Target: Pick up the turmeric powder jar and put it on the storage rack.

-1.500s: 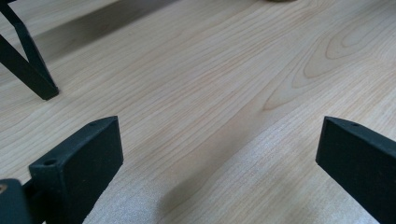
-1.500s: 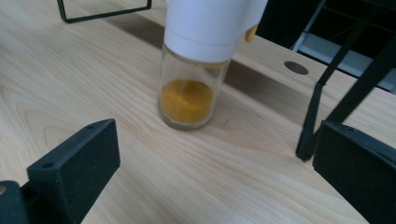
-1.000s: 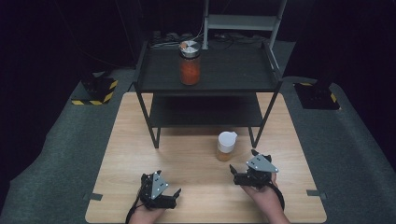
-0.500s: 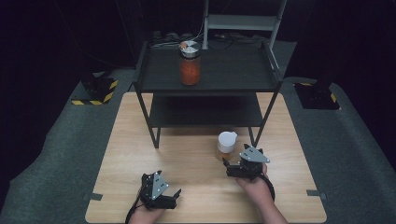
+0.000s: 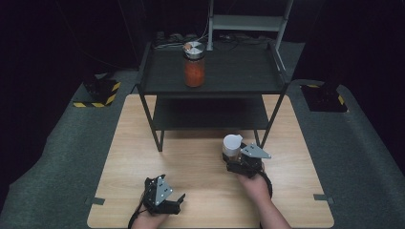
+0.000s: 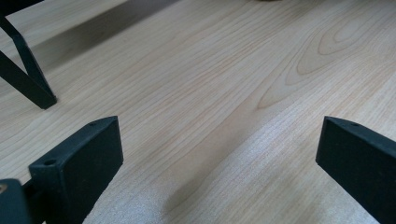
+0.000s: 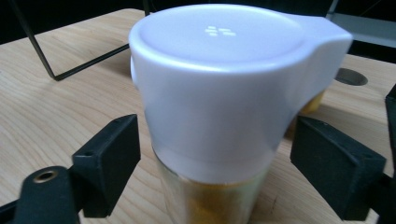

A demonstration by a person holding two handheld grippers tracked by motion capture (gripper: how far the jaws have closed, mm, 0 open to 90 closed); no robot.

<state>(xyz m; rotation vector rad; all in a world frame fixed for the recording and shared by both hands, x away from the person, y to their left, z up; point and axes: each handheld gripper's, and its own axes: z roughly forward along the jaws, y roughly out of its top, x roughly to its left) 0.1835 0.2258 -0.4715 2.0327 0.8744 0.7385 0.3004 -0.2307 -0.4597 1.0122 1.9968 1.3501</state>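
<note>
Both tongs sit low in the high view: the left gripper (image 5: 177,202) rests near the bottom edge with jaws wide apart over bare wood, unmoved since the earlier frame. At centre right, the right gripper (image 5: 232,160) has advanced up the frame from where it was a second ago and now straddles the white-capped jar (image 5: 232,145) on the table (image 5: 143,143), just below the black shelf (image 5: 157,86). Its jaws have just been closing, the jar between them, though slight gaps remain beside the cap (image 7: 219,84). An orange-filled jar (image 5: 194,64) stands on the shelf's top.
</note>
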